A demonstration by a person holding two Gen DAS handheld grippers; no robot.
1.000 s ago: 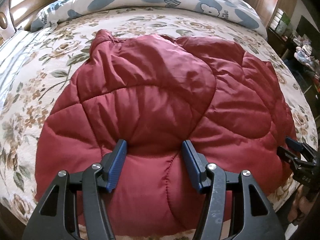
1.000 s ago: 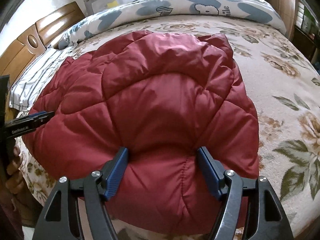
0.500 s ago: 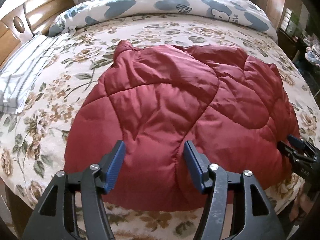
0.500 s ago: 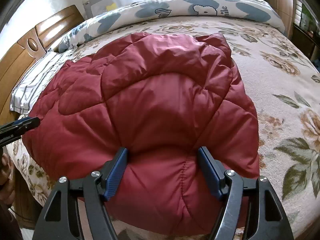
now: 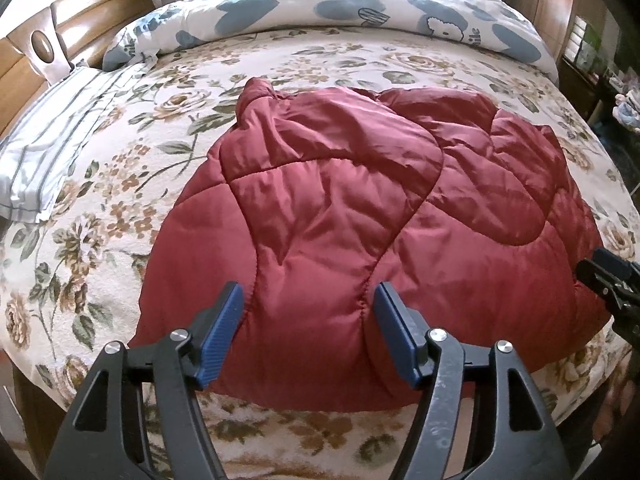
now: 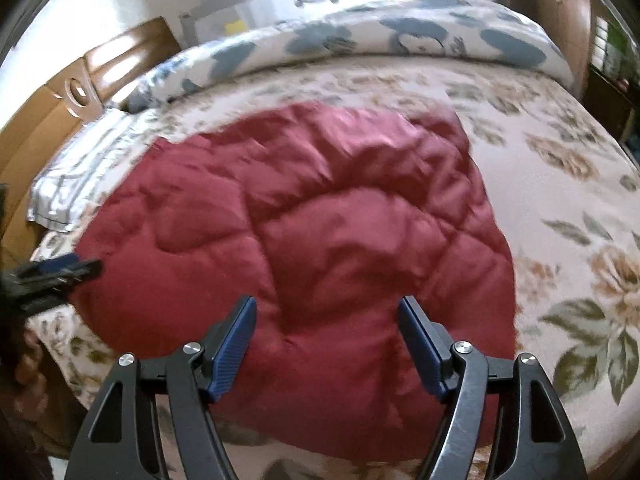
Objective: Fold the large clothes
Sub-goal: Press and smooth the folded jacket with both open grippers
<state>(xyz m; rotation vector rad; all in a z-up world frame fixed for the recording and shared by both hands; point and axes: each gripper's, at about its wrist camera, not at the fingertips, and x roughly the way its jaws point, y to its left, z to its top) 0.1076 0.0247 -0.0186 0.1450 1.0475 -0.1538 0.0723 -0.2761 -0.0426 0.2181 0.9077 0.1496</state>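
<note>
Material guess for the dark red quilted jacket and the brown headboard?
Dark red quilted jacket: probably padded nylon or polyester, slight sheen, puffy stitched panels. Brown headboard: looks like varnished wood, glossy highlights and visible grain; veneer possible.

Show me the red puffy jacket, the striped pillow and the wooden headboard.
red puffy jacket (image 5: 332,216): left wrist view, middle quilted panel.
striped pillow (image 5: 48,148): left wrist view, its striped top face.
wooden headboard (image 5: 96,12): left wrist view, upper wooden panel.

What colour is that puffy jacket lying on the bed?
Dark red, quilted jacket; the left wrist view shows it best.
</note>
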